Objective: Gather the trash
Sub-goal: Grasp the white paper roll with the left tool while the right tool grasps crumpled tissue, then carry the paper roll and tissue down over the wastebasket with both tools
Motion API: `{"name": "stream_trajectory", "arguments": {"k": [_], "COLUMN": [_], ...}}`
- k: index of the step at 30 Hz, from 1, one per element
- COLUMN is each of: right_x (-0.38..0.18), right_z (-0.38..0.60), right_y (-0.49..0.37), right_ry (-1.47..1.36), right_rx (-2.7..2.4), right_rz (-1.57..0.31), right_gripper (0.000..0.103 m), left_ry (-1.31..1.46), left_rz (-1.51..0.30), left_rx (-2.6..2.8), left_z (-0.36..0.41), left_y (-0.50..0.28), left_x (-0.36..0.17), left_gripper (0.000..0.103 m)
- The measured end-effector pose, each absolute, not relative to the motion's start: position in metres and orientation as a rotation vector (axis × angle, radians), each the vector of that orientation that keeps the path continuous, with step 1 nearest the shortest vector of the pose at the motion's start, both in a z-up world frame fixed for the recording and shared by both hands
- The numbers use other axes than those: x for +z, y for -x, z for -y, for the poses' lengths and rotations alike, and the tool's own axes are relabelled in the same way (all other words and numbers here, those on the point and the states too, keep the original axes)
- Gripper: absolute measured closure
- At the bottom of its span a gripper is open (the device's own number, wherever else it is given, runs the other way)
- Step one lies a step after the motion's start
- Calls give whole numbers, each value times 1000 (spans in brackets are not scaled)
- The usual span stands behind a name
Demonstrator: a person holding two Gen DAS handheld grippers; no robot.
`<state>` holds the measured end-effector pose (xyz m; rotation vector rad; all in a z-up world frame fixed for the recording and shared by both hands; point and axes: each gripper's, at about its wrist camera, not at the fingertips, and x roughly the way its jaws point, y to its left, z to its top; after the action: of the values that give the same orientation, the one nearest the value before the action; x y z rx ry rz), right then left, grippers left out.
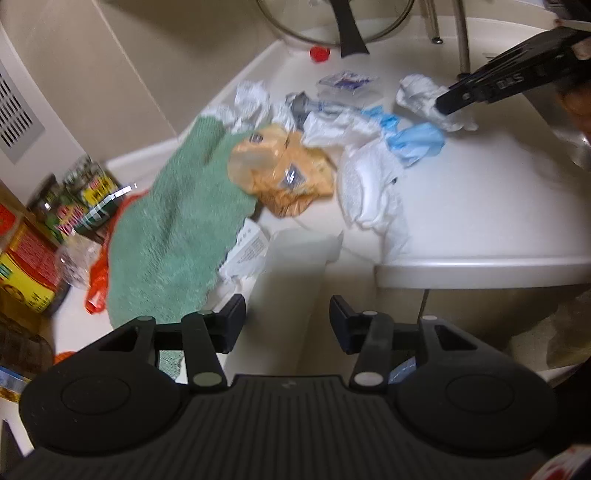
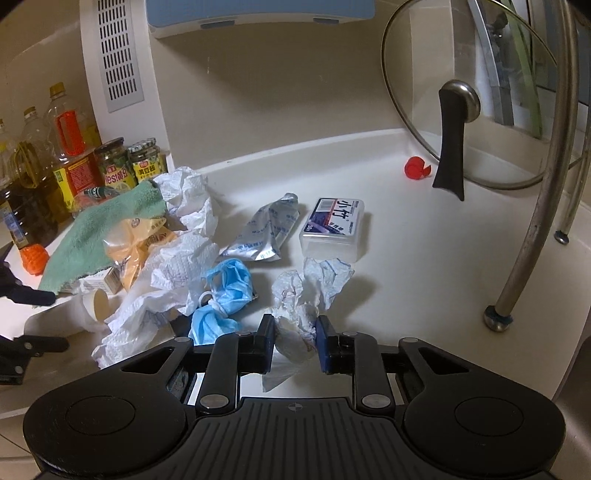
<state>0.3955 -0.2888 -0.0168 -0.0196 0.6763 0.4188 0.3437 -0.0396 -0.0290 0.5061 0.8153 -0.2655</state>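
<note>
My right tongs (image 2: 294, 341), low centre of the frame, pinch a crumpled white tissue wad (image 2: 303, 295) between their pads. My left tongs (image 1: 287, 323) stand spread with nothing between them, and the tissue wad (image 1: 424, 98) sits far off at upper right, beyond the orange plastic wrapper (image 1: 284, 173).

Green cloth (image 1: 173, 221) blurred, jars (image 1: 88, 192) smeared unreadable, glass lid (image 1: 332, 18) cut off at top edge
</note>
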Motion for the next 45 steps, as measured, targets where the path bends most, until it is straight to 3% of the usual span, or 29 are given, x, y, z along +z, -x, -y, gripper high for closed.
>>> {"name": "stream_trajectory", "arguments": {"k": [4, 5, 16, 34, 45], "right_x": [-17, -17, -8, 38, 8], "right_z": [290, 291, 295, 259, 208], "right_y": [-394, -394, -379, -302, -256], "right_ry": [11, 8, 1, 31, 155], "right_rx": [412, 409, 399, 653, 879], "right_rz": [-681, -681, -669, -623, -742], "right_gripper": [79, 79, 79, 79, 79], "left_ry": [-447, -435, -237, 122, 229], "left_rz": [-854, -862, -874, -825, -885], "left_rx": [-255, -248, -185, -132, -95], "left_z": [29, 27, 20, 23, 16], "left_y": [-357, -360, -344, -256, -198], "left_x": [-29, -29, -17, 6, -16], "left_gripper": [59, 68, 69, 69, 69]}}
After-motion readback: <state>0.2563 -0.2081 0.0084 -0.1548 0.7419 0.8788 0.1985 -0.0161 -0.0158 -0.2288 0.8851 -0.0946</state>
